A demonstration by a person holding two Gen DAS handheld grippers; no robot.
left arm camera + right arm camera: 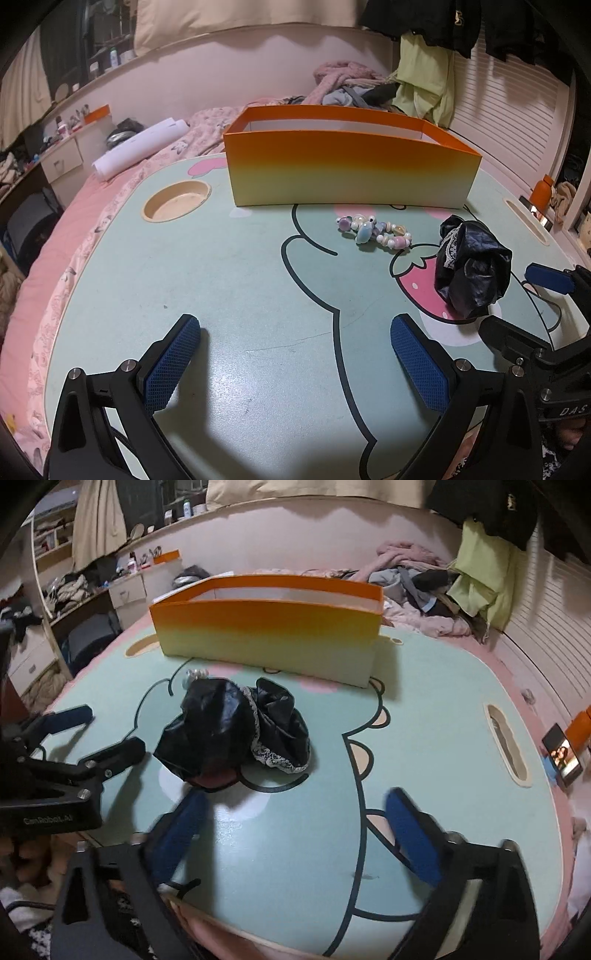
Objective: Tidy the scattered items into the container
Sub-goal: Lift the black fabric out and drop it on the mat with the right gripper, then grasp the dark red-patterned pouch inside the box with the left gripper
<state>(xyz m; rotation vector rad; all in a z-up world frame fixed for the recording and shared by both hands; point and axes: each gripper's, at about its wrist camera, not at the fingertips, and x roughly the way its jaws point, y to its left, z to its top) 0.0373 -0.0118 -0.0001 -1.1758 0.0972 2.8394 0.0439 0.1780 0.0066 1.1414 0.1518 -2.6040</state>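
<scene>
Left wrist view: the left gripper (295, 332) is held spread above the mint cartoon-printed lap table (240, 266), gripping nothing. A pastel beaded bracelet (375, 230) and a crumpled black lace-trimmed fabric pouch (471, 266) are seen before the orange-to-yellow cardboard box (347, 166). The right gripper (295, 808) is likewise spread and empty.

Mint-green lap table (258, 280) with cartoon print, sitting on the pink bed (74, 221). On it: orange-to-yellow open box (347, 170) at far edge, pastel bead bracelet (375, 232) in front, crumpled black scrunchie (474, 267) near it. Round cup recess (176, 201) far left.
</scene>
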